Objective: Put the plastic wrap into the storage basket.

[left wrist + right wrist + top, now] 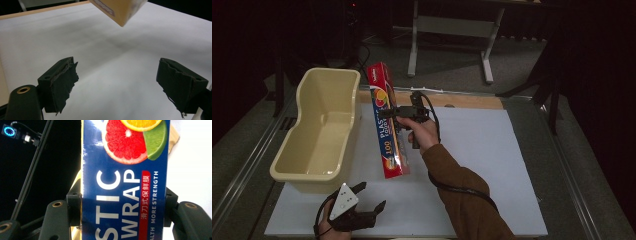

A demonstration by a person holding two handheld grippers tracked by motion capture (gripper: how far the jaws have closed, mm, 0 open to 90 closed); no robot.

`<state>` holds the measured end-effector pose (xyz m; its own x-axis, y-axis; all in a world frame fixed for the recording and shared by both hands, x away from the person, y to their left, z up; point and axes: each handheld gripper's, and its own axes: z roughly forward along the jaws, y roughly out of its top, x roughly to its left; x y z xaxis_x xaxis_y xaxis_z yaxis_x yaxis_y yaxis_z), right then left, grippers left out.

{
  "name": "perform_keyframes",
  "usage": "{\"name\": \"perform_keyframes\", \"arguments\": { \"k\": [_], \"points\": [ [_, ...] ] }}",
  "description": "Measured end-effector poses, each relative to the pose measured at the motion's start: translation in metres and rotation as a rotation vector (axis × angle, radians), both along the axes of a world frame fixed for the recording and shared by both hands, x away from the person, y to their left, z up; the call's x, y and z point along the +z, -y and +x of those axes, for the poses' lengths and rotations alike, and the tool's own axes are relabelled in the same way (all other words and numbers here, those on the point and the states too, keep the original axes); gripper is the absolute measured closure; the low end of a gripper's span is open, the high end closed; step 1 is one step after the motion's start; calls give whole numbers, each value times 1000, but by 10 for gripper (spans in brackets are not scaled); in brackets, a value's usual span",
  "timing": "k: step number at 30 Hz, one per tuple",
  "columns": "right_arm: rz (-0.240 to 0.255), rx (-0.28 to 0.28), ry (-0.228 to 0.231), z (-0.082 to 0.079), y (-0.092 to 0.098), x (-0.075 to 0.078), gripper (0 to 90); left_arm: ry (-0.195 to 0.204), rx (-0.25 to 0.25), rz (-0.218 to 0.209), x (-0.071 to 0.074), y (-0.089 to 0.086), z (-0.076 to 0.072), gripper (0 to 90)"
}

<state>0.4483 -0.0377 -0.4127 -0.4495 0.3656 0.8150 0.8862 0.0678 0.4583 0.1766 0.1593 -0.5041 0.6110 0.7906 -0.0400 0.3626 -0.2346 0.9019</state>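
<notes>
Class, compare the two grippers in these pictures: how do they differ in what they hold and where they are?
The right gripper has its jaws clamped on a plastic wrap box, while the left gripper has open jaws and holds nothing. The right is raised beside the tub; the left sits low near the table's front edge. Both are black and hand-held.

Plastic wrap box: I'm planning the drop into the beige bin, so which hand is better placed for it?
Right. The right gripper already clamps the plastic wrap box in the air beside the beige bin. The left gripper rests open and empty near the table's front edge.
</notes>
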Motion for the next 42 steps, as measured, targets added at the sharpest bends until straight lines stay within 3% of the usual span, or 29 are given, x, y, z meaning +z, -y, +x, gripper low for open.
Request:
{"name": "perform_keyframes", "arguments": {
  "k": [10,15,23,30,42],
  "points": [
    [49,-26,-22,4,-3,7,399,1,-7,3,0,2,-3,159],
    [115,-51,-68,4,-10,12,399,1,-18,5,0,4,-5,159],
    [177,-46,-112,1,-25,15,399,4,-29,8,-1,8,-5,159],
    [188,-31,-94,-4,-46,21,398,5,-18,5,-1,4,-7,159],
    [235,-60,-140,-12,-76,21,398,12,-11,5,0,2,-11,159]
  ]
}}
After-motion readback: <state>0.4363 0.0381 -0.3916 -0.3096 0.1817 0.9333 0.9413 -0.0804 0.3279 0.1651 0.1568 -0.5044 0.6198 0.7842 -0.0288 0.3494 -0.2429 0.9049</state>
